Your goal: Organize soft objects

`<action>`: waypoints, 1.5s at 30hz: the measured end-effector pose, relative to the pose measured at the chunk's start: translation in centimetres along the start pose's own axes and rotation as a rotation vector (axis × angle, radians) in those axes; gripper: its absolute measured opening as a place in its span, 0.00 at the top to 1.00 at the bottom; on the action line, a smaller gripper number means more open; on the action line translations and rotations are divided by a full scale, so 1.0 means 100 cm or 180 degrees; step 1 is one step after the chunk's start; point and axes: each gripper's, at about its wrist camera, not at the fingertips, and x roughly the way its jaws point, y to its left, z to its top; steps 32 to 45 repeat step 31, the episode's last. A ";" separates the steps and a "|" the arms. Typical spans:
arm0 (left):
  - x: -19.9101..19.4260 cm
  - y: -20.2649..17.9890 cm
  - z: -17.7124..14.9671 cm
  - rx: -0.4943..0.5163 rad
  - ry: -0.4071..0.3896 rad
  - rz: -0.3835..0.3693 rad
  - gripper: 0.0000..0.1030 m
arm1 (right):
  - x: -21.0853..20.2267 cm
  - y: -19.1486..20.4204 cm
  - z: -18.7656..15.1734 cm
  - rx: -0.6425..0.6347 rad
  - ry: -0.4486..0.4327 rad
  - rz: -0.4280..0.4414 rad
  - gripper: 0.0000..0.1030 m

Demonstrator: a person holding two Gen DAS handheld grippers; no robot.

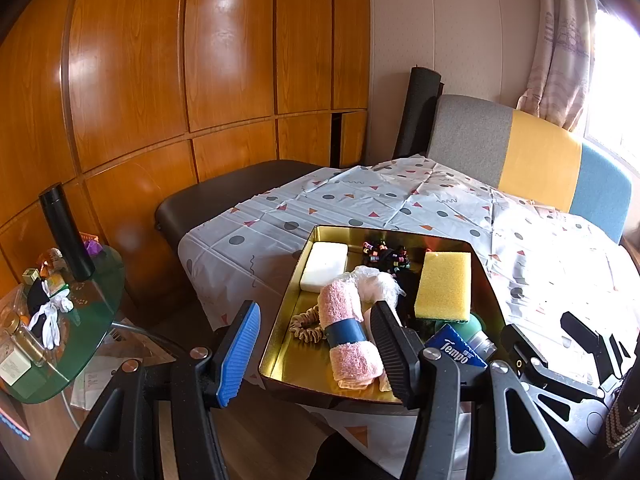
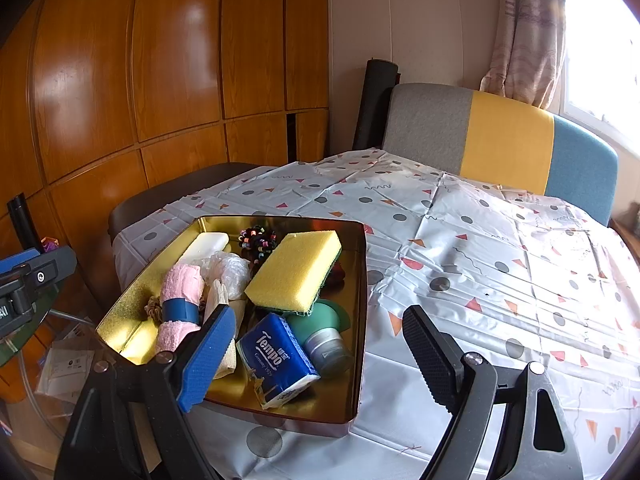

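Nearest the lens: left tongs (image 1: 316, 354), blue pad and black pad spread apart, released, grasping nothing, hovering over the near left corner of the gold tin (image 1: 280, 308). Right tongs (image 2: 320, 354) likewise released and empty, blue pad over the tin's near edge, black pad over the patterned cloth (image 2: 480, 260) to the right.

Inside the tin, all soft things crowded together: pink rolled towel (image 1: 348, 332) with a blue band, lying near-left, partly between the left pads though untouched; beige scrunchie (image 1: 306, 324) just left of it; crumpled clear plastic wrap (image 1: 376, 280) behind the towel; white soap-like block (image 1: 324, 266) at the far left; dark beaded hair ties (image 1: 386, 258) at the far middle; yellow sponge (image 1: 442, 286) on the right, tilted and resting on other items; blue Tempo tissue pack (image 2: 278, 360) at the near right, touching a green bottle with grey cap (image 2: 326, 336) under the sponge's near end.

Beyond the tin: cloth-covered surface, then a grey, yellow and blue headboard-like cushion (image 2: 504, 140) at the far right, curtain (image 2: 524, 32) above it, wooden panelled wall (image 1: 180, 60) on the left. Far left and lower: round glass side table (image 1: 92, 320) cluttered with small jars, a white glove and a tall black flask (image 1: 66, 232).
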 end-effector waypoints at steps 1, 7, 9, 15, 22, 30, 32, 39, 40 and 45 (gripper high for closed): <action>0.000 0.000 0.000 0.0001 -0.0003 0.0004 0.44 | 0.000 0.000 0.000 -0.0004 -0.0002 0.0003 0.16; -0.001 0.001 0.000 -0.0004 0.0004 0.0031 0.42 | 0.000 0.001 0.001 -0.0010 0.0000 0.0006 0.16; -0.001 0.001 0.000 -0.0017 0.0016 0.0039 0.42 | 0.000 0.001 0.001 -0.0006 -0.0001 0.0008 0.16; 0.005 -0.002 -0.001 -0.0056 0.0107 0.0106 0.31 | -0.001 0.001 0.001 -0.0012 -0.0006 0.0001 0.16; 0.018 -0.004 -0.008 -0.0041 0.0259 0.0175 0.32 | 0.002 0.000 0.000 0.0007 0.0027 0.0009 0.16; 0.015 -0.005 -0.006 -0.0014 0.0127 0.0166 0.44 | 0.006 -0.005 -0.003 0.0033 0.0050 0.0013 0.16; 0.016 -0.006 -0.004 -0.0009 0.0136 0.0167 0.44 | 0.006 -0.007 -0.004 0.0042 0.0052 0.0008 0.16; 0.016 -0.006 -0.004 -0.0009 0.0136 0.0167 0.44 | 0.006 -0.007 -0.004 0.0042 0.0052 0.0008 0.16; 0.016 -0.006 -0.004 -0.0009 0.0136 0.0167 0.44 | 0.006 -0.007 -0.004 0.0042 0.0052 0.0008 0.16; 0.016 -0.006 -0.004 -0.0009 0.0136 0.0167 0.44 | 0.006 -0.007 -0.004 0.0042 0.0052 0.0008 0.16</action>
